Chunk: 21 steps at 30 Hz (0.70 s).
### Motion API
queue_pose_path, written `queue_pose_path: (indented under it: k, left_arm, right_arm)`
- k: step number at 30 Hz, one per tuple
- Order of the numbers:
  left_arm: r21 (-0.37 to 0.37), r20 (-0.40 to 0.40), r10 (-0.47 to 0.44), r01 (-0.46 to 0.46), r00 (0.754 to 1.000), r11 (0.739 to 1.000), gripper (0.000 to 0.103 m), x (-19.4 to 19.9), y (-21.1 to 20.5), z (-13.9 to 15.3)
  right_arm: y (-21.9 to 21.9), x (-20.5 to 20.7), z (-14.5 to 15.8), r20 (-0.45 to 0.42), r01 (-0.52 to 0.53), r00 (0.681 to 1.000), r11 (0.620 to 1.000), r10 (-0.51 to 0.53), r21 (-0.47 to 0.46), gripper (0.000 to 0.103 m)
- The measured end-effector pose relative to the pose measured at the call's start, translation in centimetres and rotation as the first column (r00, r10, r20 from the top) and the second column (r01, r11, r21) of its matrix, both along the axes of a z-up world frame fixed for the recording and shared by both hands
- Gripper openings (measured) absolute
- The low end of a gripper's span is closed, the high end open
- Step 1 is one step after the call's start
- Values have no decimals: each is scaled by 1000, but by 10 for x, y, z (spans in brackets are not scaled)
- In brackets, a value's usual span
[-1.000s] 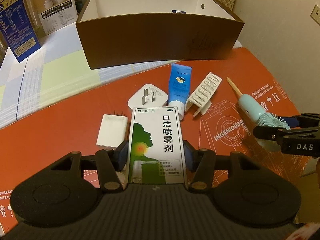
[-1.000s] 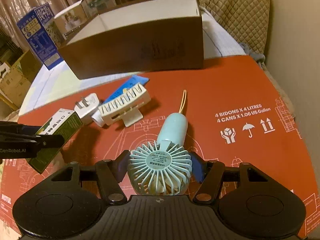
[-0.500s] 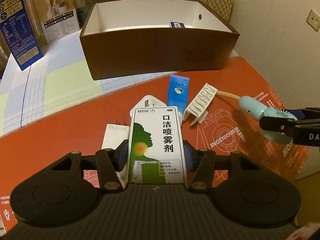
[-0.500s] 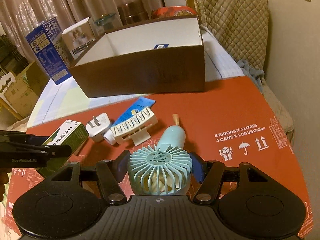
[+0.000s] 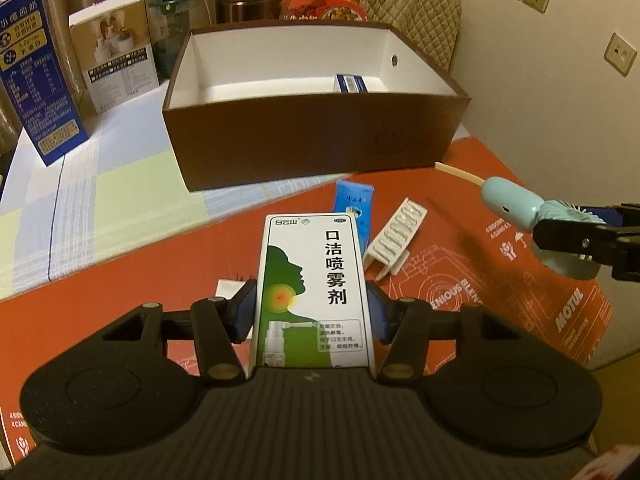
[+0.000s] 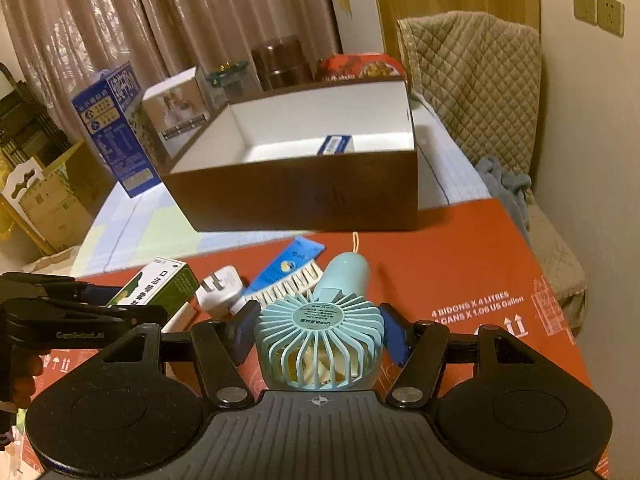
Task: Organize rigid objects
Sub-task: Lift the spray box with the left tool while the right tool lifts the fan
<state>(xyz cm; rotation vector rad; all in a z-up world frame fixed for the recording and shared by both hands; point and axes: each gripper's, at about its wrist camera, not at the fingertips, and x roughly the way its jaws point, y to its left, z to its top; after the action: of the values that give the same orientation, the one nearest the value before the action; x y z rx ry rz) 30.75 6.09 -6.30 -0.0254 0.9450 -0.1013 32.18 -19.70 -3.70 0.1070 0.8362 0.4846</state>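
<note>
1. My left gripper (image 5: 312, 312) clamps the green-and-white spray box (image 5: 314, 288), held above the red mat (image 5: 120, 288).
2. My right gripper (image 6: 318, 334) pinches the blue handheld fan (image 6: 320, 344) by its head.
3. Beyond, the open brown box (image 5: 312, 136) holds one small blue carton (image 5: 351, 82).

You've got the green-and-white spray box (image 5: 314, 288) and the light-blue mini fan (image 6: 320, 340) both lifted off the table, just in front of the brown box (image 5: 316, 136), which holds one small blue carton (image 5: 351, 82).
</note>
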Motion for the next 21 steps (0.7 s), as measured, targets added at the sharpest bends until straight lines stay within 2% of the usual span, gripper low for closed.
queue_pose_path:
  k: [21]
  left_arm:
    - [10,97,-2,2,995,1000,51,24,2,33]
  right_arm:
    - [13,21,39,113,-85,990,996,84,-2,60]
